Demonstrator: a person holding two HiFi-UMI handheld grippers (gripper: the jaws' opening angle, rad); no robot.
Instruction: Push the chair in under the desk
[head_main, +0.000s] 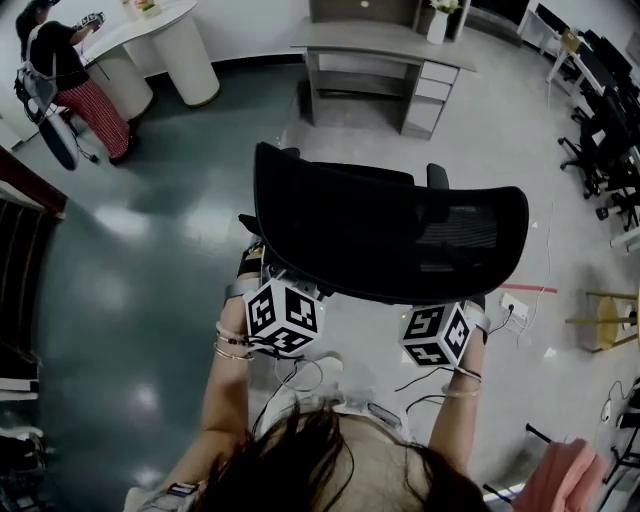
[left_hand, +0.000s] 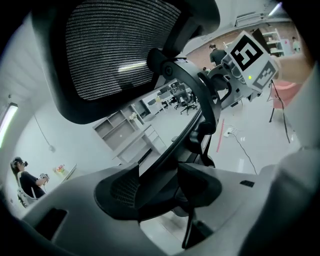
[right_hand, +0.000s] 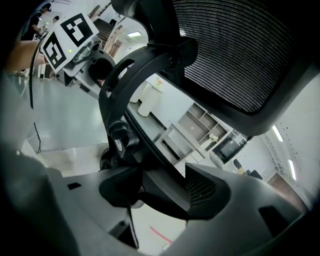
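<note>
A black mesh office chair (head_main: 385, 235) stands in front of me with its back towards me. It faces the grey desk (head_main: 385, 42), which is well apart across open floor. My left gripper (head_main: 284, 298) is at the backrest's lower left edge and my right gripper (head_main: 440, 322) at its lower right edge. In the left gripper view the left gripper (left_hand: 160, 187) is shut on the black backrest frame (left_hand: 192, 100). In the right gripper view the right gripper (right_hand: 160, 192) is likewise shut on the frame (right_hand: 120, 95). The desk shows beyond in the left gripper (left_hand: 135, 137) and right gripper (right_hand: 175, 135) views.
The desk has a drawer unit (head_main: 430, 92) on its right side and a white vase (head_main: 437, 25) on top. A person (head_main: 70, 70) stands by a white curved counter (head_main: 165, 40) at far left. Office chairs (head_main: 605, 130), a wooden stool (head_main: 610, 320) and a floor socket with cable (head_main: 514, 306) are on the right.
</note>
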